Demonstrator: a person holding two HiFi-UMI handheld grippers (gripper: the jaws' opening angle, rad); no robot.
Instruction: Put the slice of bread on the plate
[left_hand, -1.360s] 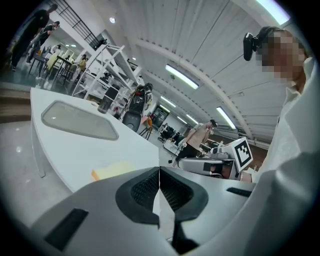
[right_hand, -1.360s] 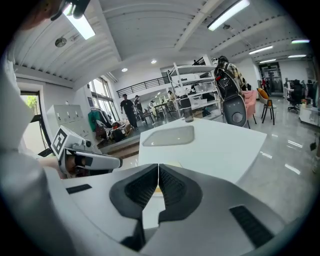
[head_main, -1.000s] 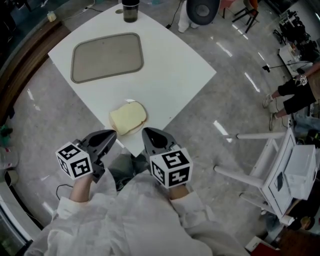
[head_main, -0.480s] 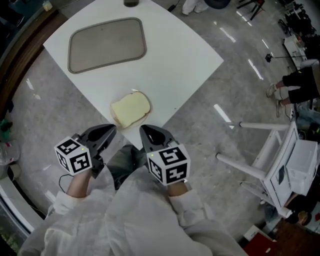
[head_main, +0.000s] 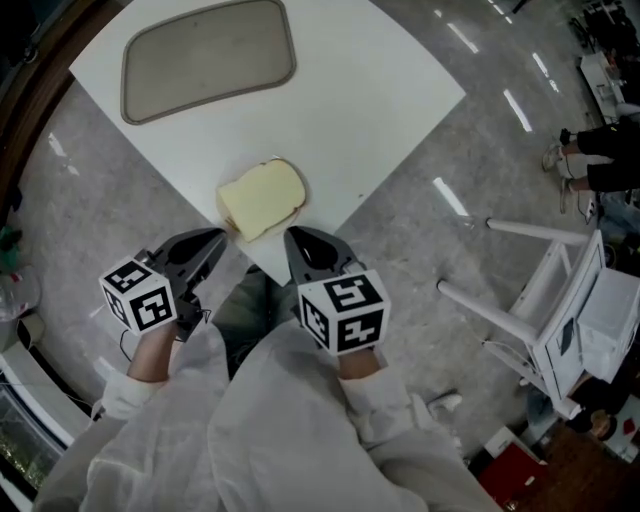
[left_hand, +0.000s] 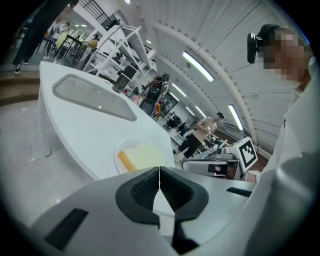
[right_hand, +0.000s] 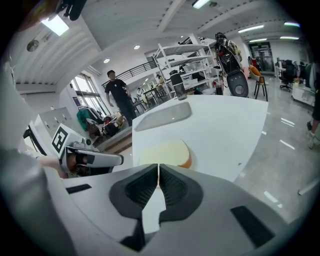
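- Left gripper (head_main: 213, 243): jaws pressed together, nothing between them. The slice of bread (head_main: 262, 198) lies just ahead of its tip, a little to the right.
- A pale round rim (left_hand: 119, 151) shows under the slice; plate or not, cannot tell.
- Right gripper (head_main: 297, 243): jaws also closed and empty, bread just ahead-left.
- Step, as I judge it: approach, bread not yet gripped. The next move needs one pair of jaws opened, then set around the crust.
- Count: two grippers, one slice, one tan tray (head_main: 205, 55) far beyond the tips, one table (head_main: 390, 90).
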